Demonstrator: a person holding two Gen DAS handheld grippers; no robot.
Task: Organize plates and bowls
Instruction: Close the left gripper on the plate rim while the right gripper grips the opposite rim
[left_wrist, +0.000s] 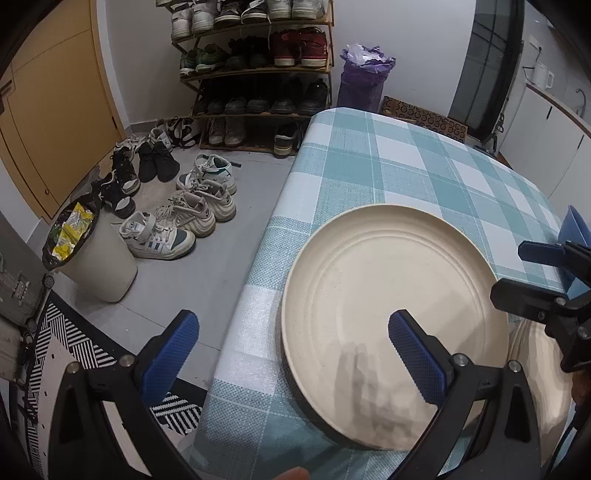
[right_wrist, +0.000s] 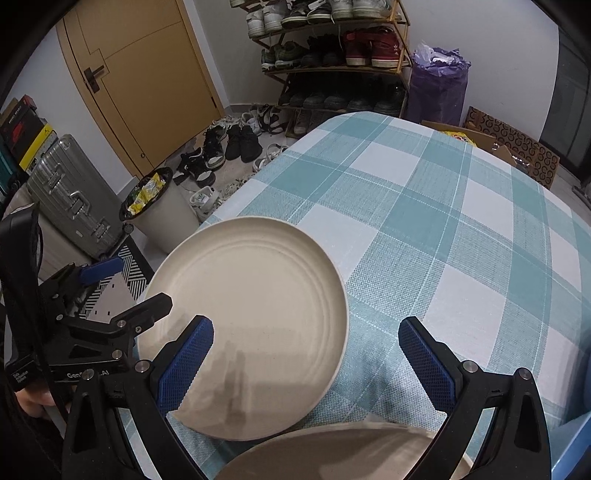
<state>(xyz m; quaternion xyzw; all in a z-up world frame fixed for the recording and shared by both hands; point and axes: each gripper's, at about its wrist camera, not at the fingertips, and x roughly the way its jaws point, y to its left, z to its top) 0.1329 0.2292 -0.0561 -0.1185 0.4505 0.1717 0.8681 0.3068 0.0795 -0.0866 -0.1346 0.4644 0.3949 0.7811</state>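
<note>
A large cream plate lies flat on the checked tablecloth near the table's left edge. My left gripper is open and straddles the plate's left rim, one finger above the plate and the other past the table edge. Also open, my right gripper has its left finger over the plate's near rim and its right finger over bare cloth. A second cream dish sits just below the right gripper, partly hidden; whether it is a plate or a bowl I cannot tell.
The table's left edge drops to a floor with a lined waste bin, scattered shoes and a shoe rack. A suitcase stands by the door. A blue object sits at the table's right.
</note>
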